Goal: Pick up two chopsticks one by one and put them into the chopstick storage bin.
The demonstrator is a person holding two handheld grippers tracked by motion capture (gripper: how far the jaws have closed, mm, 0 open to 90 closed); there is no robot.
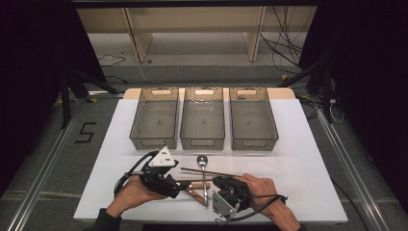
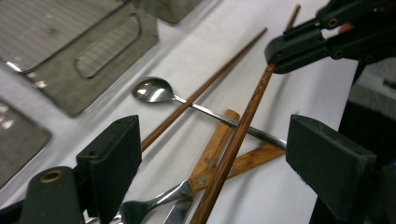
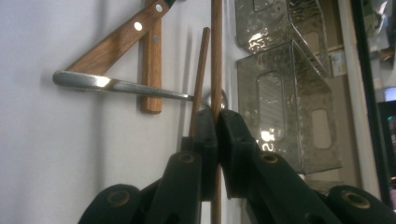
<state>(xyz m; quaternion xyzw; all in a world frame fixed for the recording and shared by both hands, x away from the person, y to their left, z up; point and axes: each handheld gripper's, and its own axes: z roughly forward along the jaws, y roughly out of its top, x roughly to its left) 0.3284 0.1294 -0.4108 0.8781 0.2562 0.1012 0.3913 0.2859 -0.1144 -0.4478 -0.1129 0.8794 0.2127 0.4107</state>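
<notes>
High view: three bins, apparently empty.

A white-topped bench carries three clear plastic bins standing side by side in a row along its far edge. Near the front edge, at the middle, lies a small heap of cutlery: a metal spoon, a thin wooden chopstick lying crosswise, and two wooden-handled utensils with their handles crossing one another.
</notes>
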